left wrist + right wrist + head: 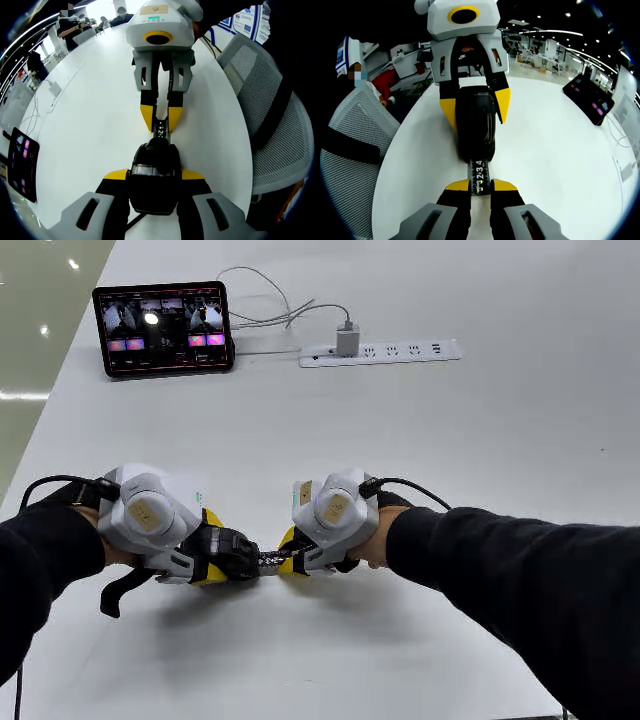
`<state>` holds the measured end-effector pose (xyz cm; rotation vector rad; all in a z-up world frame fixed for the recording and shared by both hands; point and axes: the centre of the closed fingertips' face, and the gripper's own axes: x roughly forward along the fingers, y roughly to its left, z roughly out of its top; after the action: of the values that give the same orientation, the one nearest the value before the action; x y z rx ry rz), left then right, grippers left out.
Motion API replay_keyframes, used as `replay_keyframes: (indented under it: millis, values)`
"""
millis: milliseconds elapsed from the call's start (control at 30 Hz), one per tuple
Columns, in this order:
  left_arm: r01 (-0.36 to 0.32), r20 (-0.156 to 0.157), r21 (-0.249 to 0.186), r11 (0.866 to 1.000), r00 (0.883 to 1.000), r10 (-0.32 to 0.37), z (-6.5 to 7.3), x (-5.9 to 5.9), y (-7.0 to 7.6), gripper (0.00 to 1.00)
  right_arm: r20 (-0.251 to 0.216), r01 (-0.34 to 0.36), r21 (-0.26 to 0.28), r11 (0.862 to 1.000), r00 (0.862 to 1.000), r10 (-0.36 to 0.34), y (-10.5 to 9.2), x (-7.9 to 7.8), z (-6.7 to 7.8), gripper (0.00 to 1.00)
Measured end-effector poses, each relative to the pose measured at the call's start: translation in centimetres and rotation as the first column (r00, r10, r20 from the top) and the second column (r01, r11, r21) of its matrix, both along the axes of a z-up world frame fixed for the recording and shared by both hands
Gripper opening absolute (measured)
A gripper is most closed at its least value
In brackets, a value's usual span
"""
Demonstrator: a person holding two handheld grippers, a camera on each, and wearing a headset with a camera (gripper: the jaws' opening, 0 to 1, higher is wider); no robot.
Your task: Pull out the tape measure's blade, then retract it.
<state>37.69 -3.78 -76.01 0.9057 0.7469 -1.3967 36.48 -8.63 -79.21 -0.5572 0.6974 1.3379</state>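
Note:
A black tape measure case (228, 552) sits between the yellow-tipped jaws of my left gripper (155, 175), which is shut on it just above the white table. A short length of blade (480, 176) with printed numbers runs out of the case (476, 122). My right gripper (480, 186) faces the left one and is shut on the end of that blade (161, 129). In the head view the two grippers nearly touch, with the short blade (271, 560) bridging the gap between them and the right gripper (292, 562) beside it.
A tablet (164, 328) stands at the far left of the white table (480, 440). A power strip (385, 352) with a plugged charger and cables lies at the far middle. A mesh office chair (270, 115) is beside the table.

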Motion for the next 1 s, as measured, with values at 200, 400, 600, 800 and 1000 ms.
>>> replay_keyframes:
  millis: [200,400,600,800,1000]
  values:
    - [-0.001,-0.001,0.002,1.0,1.0,0.001,0.0,0.0,0.0,0.3,-0.001,0.004,-0.002,1.0,1.0,-0.004,-0.3,0.1,-0.1,0.1]
    - [-0.001,-0.001,0.003,1.0,1.0,0.001,0.0,0.0,0.0,0.3,-0.001,0.01,-0.006,1.0,1.0,-0.01,-0.6,0.0,-0.2,0.1]
    - [-0.002,0.0,0.004,1.0,1.0,0.002,0.0,0.0,0.0,0.3,0.0,0.011,-0.009,1.0,1.0,-0.011,-0.9,0.0,-0.1,0.1]
    - [-0.002,0.0,0.003,1.0,1.0,0.002,0.0,0.0,0.0,0.3,0.002,0.014,-0.013,1.0,1.0,-0.014,-1.2,0.0,-0.1,0.1]
    - [-0.002,0.001,0.004,1.0,1.0,0.002,0.0,0.0,0.0,0.3,0.0,0.019,-0.016,1.0,1.0,-0.019,-1.7,-0.1,-0.1,0.1]
